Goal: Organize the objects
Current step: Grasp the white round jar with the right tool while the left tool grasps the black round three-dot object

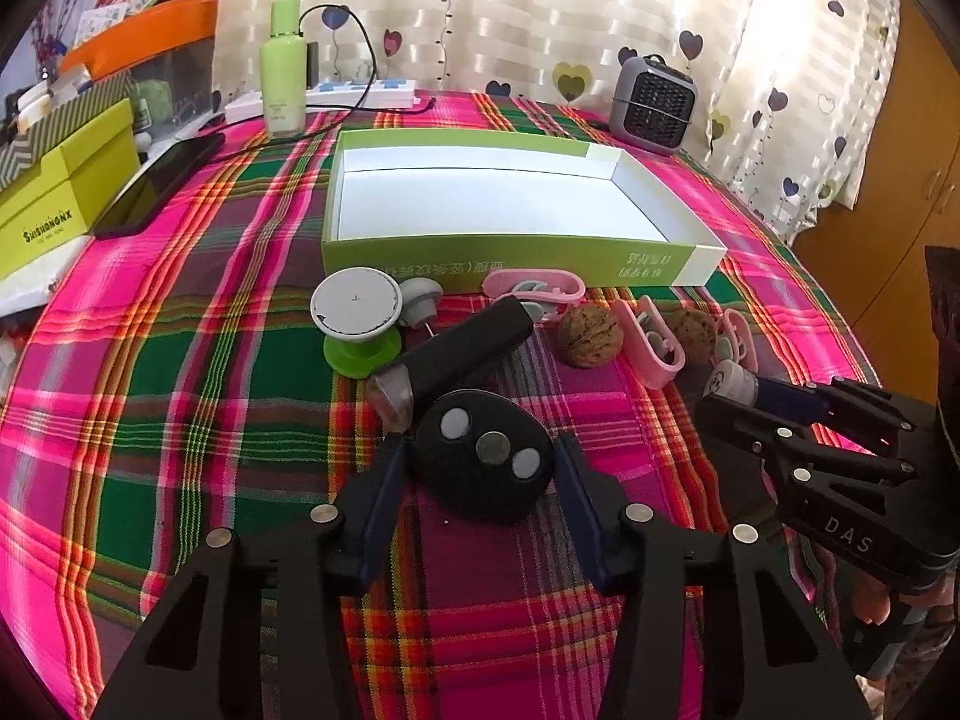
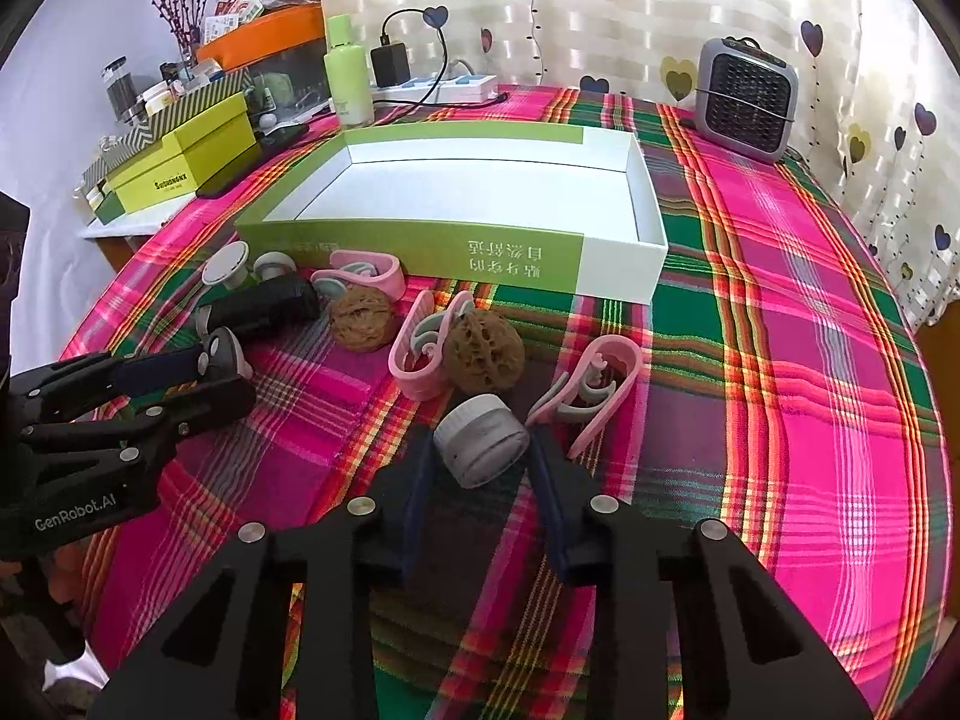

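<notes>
An empty green and white box [image 1: 516, 204] lies open on the plaid tablecloth, also in the right wrist view [image 2: 456, 198]. Before it lie a black handled tool [image 1: 462, 348], a green spool [image 1: 357, 324], two walnuts [image 1: 589, 336] [image 2: 485, 351] and pink clips [image 1: 648, 342] [image 2: 591, 390]. My left gripper [image 1: 480, 456] is open around the tool's round black head [image 1: 485, 457], fingers on both sides. My right gripper [image 2: 480, 450] is closed on a small grey-white jar [image 2: 480, 447], also seen in the left wrist view [image 1: 733, 383].
A green bottle [image 1: 283, 69], a power strip [image 1: 360, 95] and a small grey heater [image 1: 653, 103] stand behind the box. A phone [image 1: 156, 183] and yellow-green boxes [image 1: 60, 192] sit at the left. A heart-print curtain hangs behind.
</notes>
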### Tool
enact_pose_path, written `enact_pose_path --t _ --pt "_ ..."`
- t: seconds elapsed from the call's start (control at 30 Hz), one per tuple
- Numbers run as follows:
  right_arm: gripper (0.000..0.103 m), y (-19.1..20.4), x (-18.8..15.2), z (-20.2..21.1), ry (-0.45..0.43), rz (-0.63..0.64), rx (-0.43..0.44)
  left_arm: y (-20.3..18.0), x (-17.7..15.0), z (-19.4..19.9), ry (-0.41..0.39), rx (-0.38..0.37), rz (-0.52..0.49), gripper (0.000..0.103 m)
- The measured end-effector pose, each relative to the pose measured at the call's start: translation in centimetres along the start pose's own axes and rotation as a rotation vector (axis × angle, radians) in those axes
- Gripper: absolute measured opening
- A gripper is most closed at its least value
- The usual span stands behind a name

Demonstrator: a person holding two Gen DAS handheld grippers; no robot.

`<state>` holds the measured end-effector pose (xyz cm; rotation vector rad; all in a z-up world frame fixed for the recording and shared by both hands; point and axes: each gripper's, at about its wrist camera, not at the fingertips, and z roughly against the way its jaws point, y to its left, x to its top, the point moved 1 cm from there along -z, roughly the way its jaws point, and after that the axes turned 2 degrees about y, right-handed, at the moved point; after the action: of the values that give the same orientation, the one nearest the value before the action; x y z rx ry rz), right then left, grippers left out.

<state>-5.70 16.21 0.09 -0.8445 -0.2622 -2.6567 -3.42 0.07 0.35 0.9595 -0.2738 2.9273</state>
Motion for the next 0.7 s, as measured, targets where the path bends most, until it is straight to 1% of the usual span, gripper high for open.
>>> enact_pose_path --t 0.3,0.7 --pt "0.033 -0.1 -0.2 0.2 -0.005 -0.016 0.026 -0.2 0.0 0.1 -0.006 0.009 -0.012 0.048" --pt "0.033 0.6 0.1 1.5 -0.039 -0.003 0.054 -1.0 0.3 1.7 -0.036 -0.024 -0.018 0.048"
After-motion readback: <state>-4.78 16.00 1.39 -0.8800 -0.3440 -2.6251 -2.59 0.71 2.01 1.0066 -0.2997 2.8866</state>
